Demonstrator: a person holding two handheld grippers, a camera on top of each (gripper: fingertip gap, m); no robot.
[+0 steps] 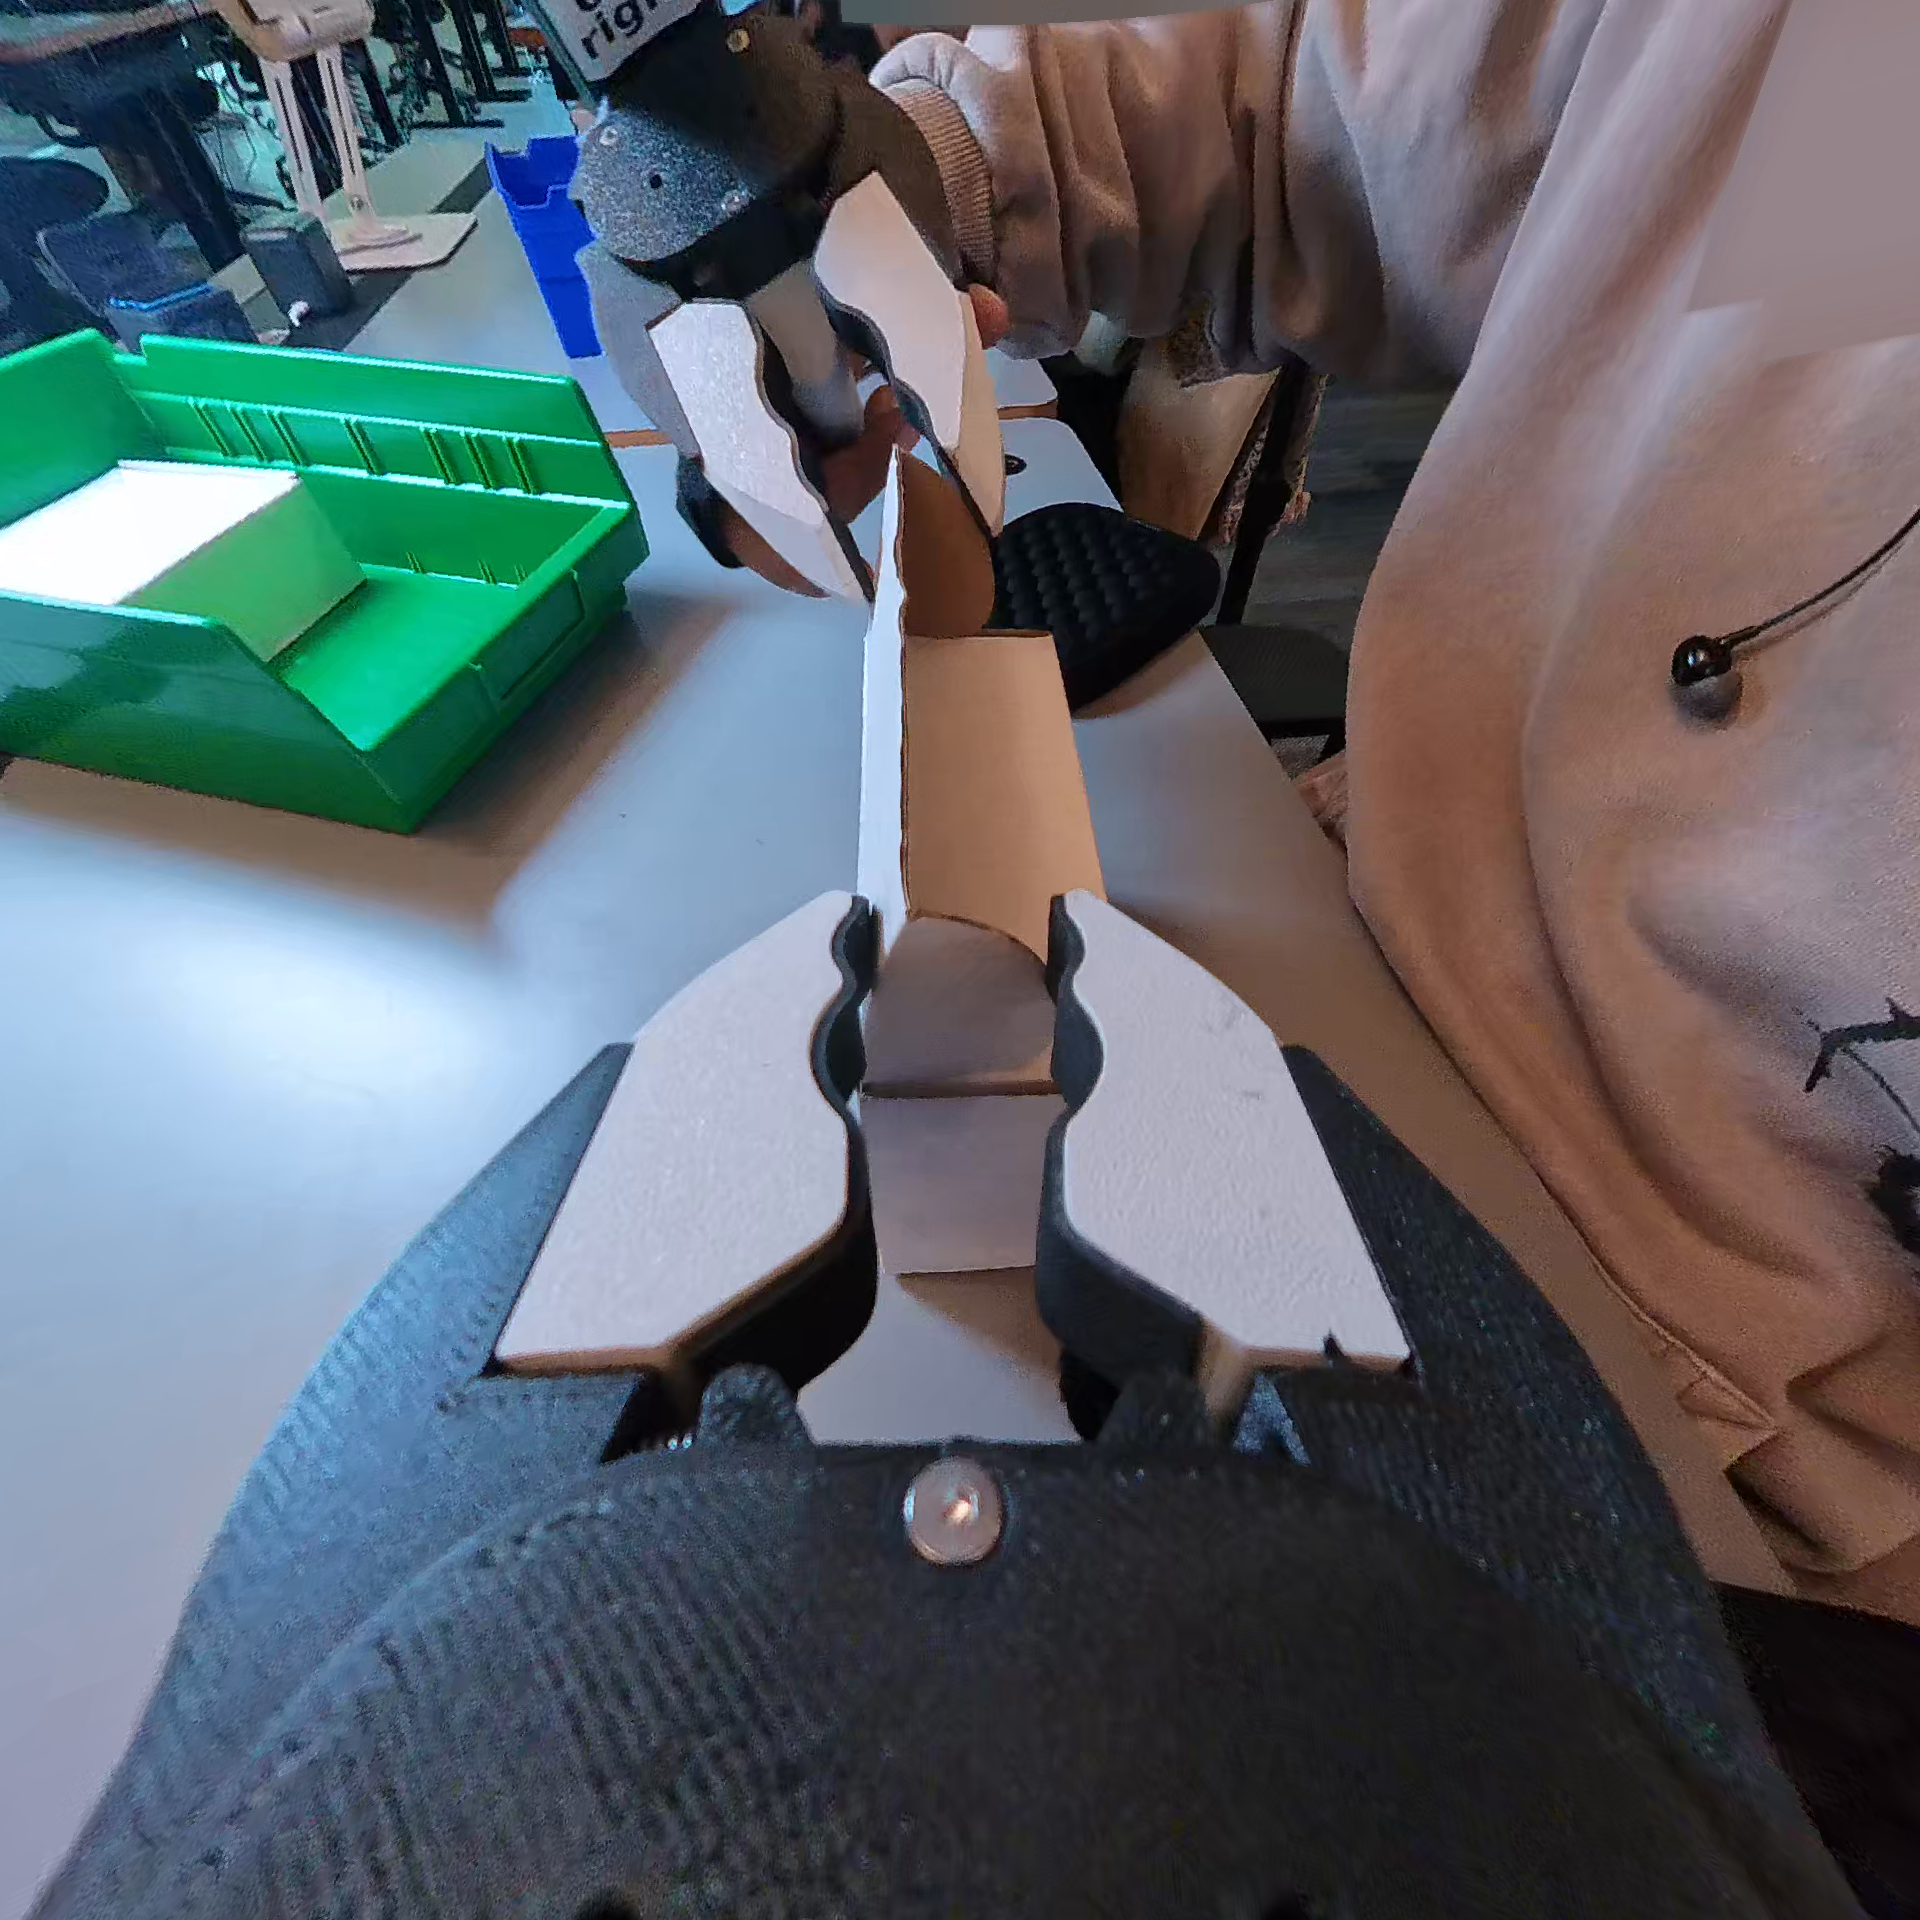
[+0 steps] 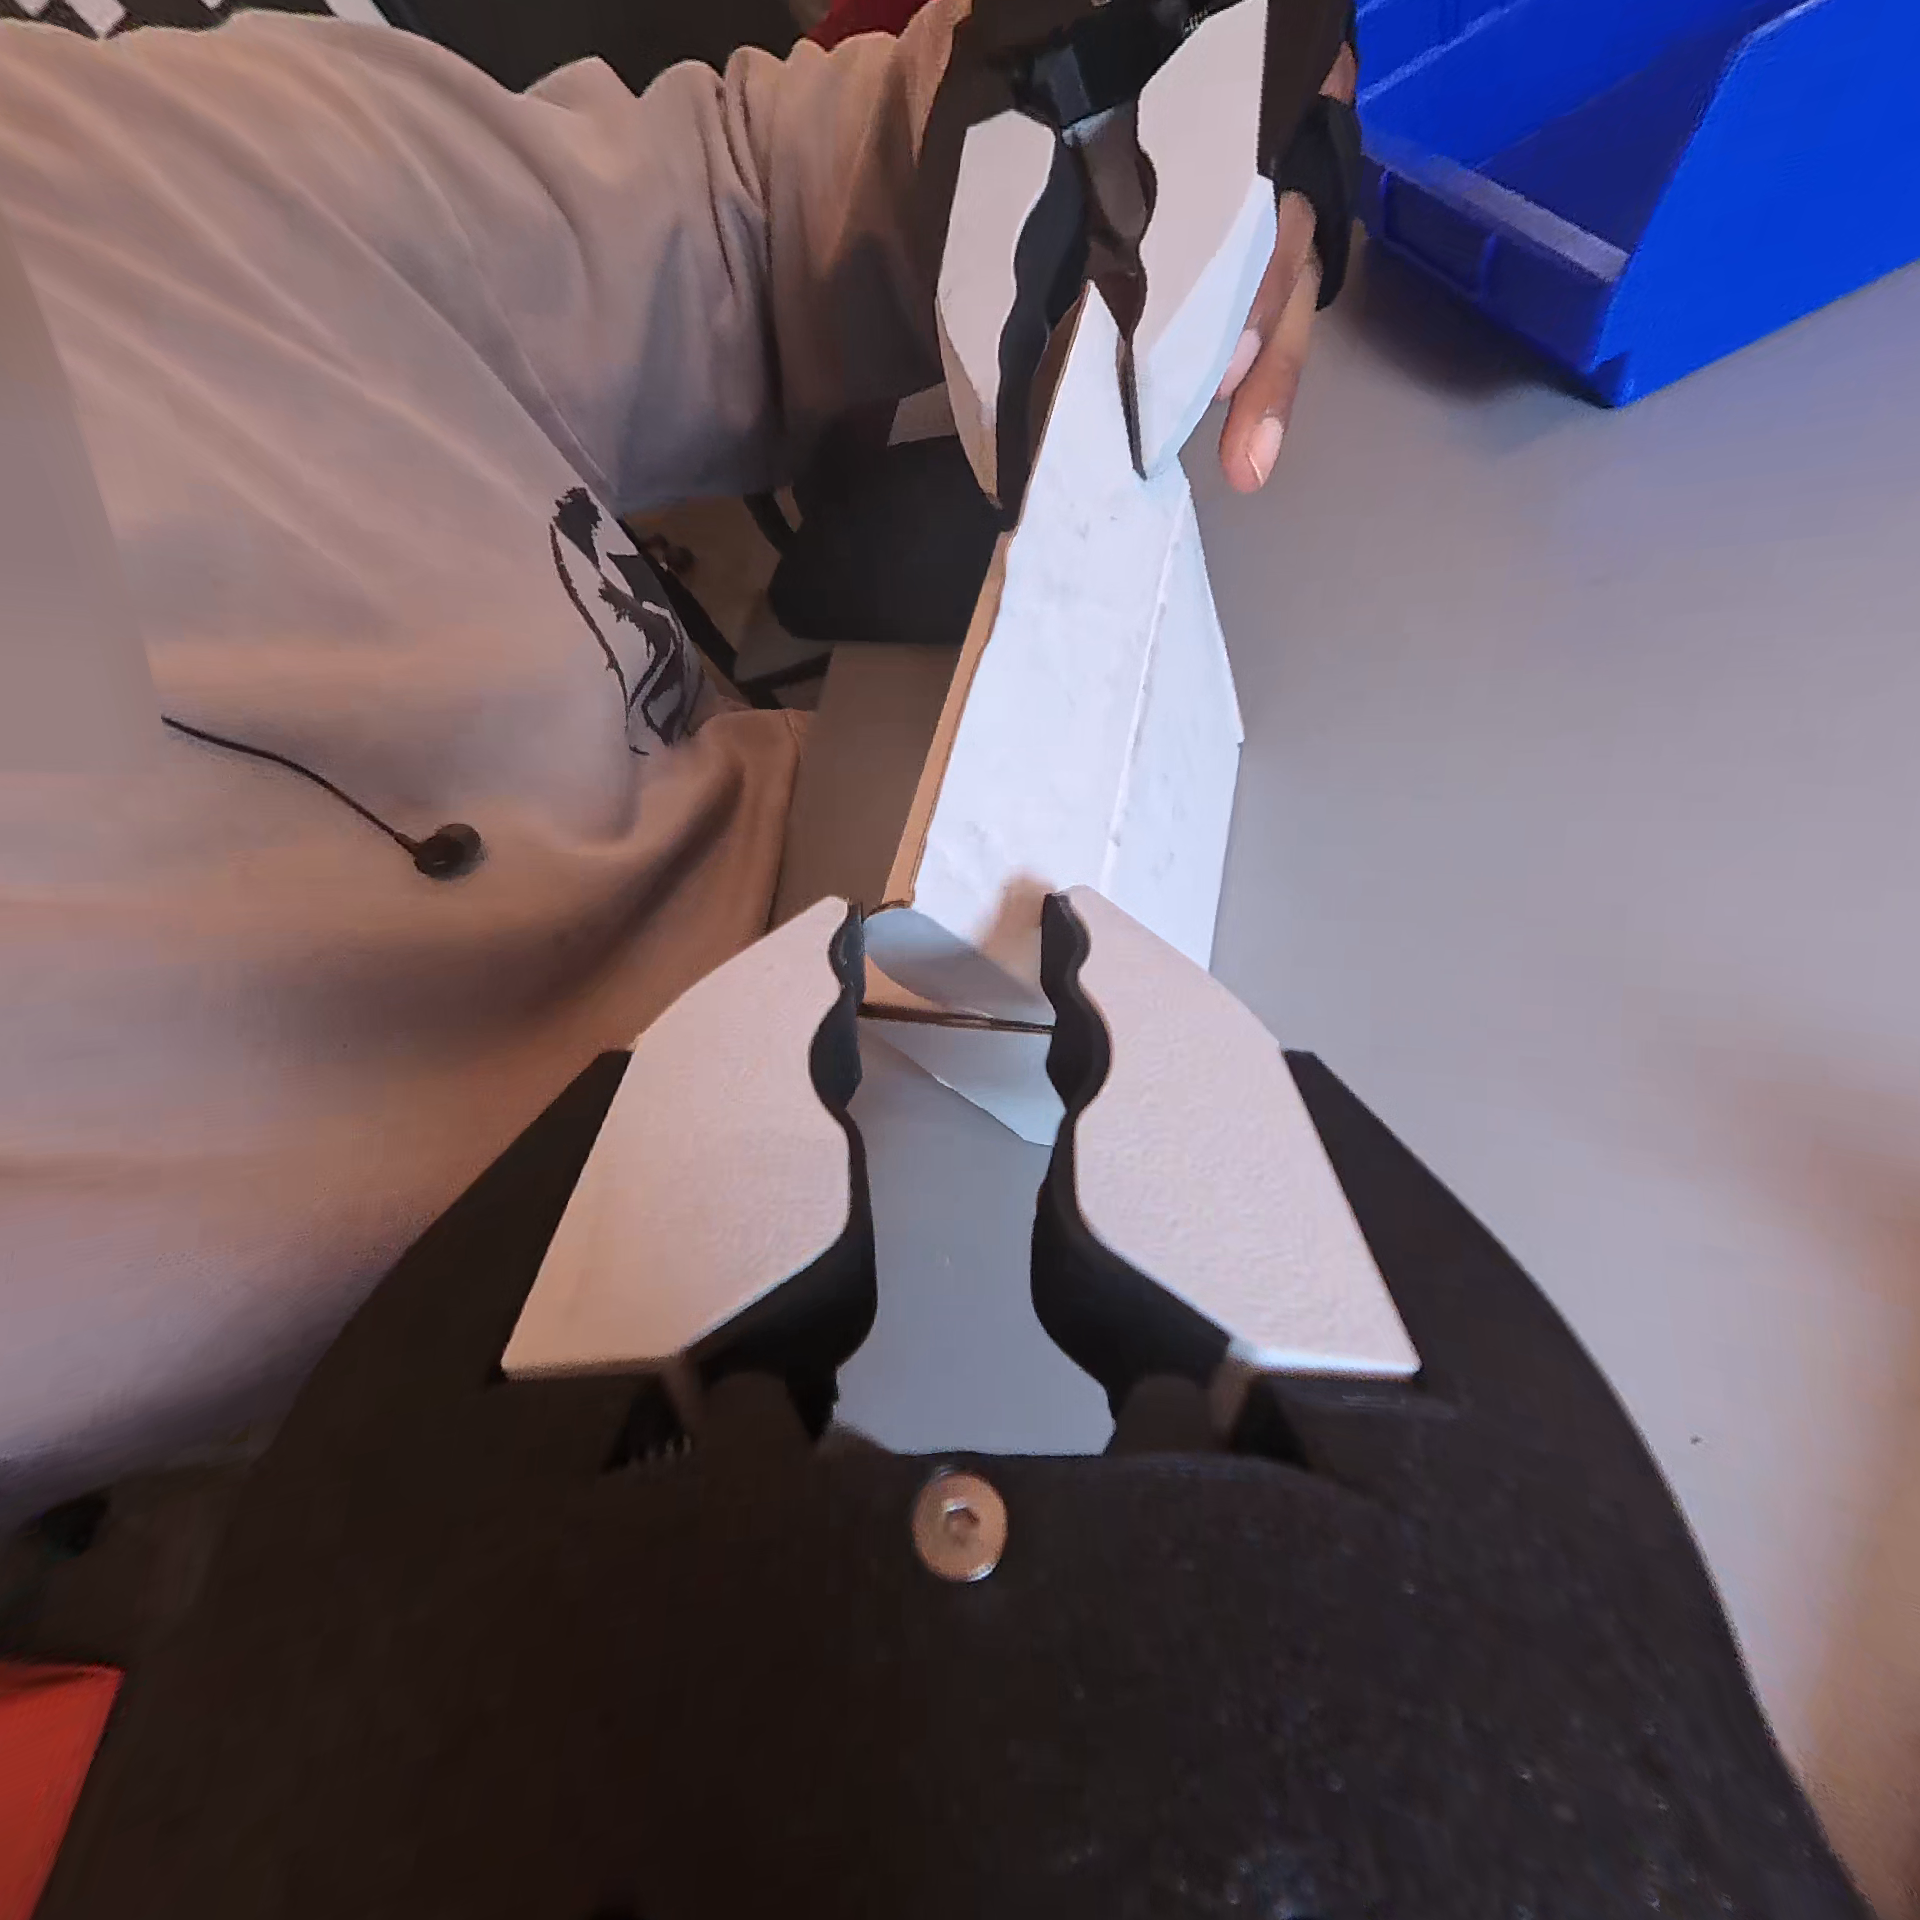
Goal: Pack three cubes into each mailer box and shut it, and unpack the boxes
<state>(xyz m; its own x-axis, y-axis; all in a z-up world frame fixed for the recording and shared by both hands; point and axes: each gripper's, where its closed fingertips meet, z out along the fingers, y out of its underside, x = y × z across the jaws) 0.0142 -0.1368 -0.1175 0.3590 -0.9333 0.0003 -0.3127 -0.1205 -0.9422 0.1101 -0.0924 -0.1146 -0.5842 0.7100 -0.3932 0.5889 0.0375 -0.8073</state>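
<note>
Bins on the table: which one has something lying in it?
The green bin, seen in the left wrist view. A flat white piece lies inside it. The blue bin shows only bare blue walls, though its floor is partly hidden.

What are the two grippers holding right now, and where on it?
Neither clearly grips. The left gripper and right gripper straddle opposite ends of the mailer box, jaws apart around its side flaps; contact cannot be told.

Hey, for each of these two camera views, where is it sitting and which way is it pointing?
Left wrist view: on the left gripper, looking along the white-and-brown cardboard mailer box toward the right gripper; beige sleeve above.
Right wrist view: on the right gripper, looking back along the box toward the left gripper; gloved hand visible.
Shared: box, both grippers, grey table.
</note>
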